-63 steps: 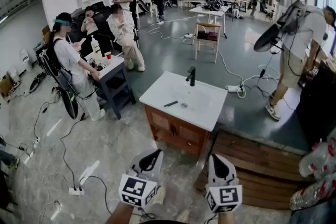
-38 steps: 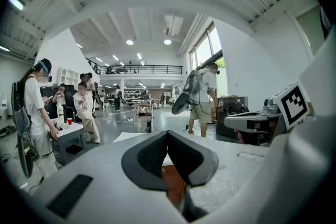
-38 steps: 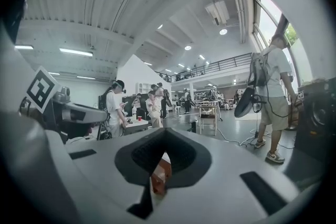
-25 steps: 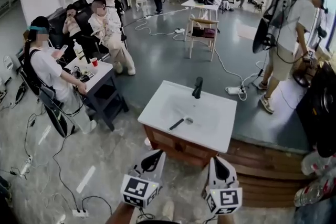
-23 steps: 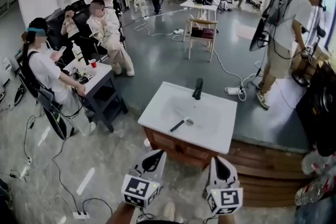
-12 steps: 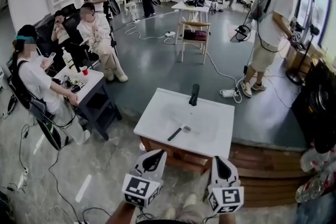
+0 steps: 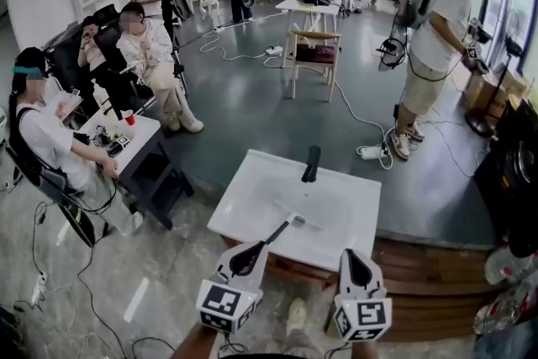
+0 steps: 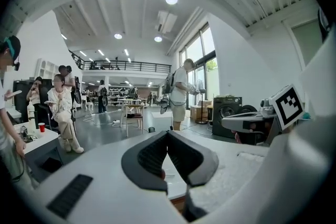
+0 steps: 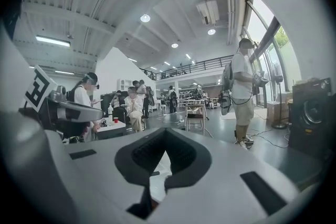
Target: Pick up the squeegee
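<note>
The squeegee (image 7: 280,229) lies on the white sink counter (image 7: 252,197). Its black handle points toward me and its pale head points toward the basin. A black faucet (image 7: 311,164) stands at the counter's far edge. In the head view my left gripper (image 7: 250,256) is shut and empty, its tip just short of the handle's near end at the counter's front edge. My right gripper (image 7: 351,259) is also shut and empty, to the right of the squeegee. In each gripper view the pads of the left gripper (image 8: 168,132) and the right gripper (image 9: 165,130) meet at the tip.
Seated people surround a small dark table (image 7: 134,134) at the left. A person (image 7: 433,29) stands at the back right by cables on the floor. A wooden stool (image 7: 313,55) is behind the counter, a wooden platform (image 7: 437,265) to its right and a dark machine (image 7: 513,172) at the far right.
The sink counter has come closer and lower in the head view. Both grippers now reach its front edge, and the left tip is near the squeegee handle. The standing person has shifted left.
</note>
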Motion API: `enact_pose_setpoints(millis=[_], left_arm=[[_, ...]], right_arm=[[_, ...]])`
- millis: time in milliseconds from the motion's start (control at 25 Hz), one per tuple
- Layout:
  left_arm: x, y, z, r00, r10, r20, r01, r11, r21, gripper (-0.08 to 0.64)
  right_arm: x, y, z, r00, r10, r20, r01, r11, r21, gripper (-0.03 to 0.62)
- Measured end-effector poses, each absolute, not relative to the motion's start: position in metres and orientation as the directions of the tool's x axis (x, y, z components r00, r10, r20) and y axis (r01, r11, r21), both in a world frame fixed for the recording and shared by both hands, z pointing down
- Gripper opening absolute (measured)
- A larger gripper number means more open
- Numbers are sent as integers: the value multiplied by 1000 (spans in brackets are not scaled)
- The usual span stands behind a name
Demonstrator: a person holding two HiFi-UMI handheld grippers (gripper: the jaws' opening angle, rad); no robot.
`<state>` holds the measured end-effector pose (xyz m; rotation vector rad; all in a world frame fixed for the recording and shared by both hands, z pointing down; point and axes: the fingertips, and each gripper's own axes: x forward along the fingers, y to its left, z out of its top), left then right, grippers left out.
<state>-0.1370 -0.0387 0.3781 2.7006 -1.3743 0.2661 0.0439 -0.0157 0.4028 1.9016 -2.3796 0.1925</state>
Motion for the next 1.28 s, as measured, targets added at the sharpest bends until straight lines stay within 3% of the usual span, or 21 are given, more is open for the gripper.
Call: enact_pose_setpoints(millis=[640,1280], left_arm=[[-95,-172,439,520,-788,328,-846,-529,71,2],[-80,-237,532,459,-751,474,-875,-474,96,2]], right_arm=[[88,-154,457,-272,-925,265,-961,250,-114,-2],[91,-229,553,-351,-853,386,-936,307,-173,-2]])
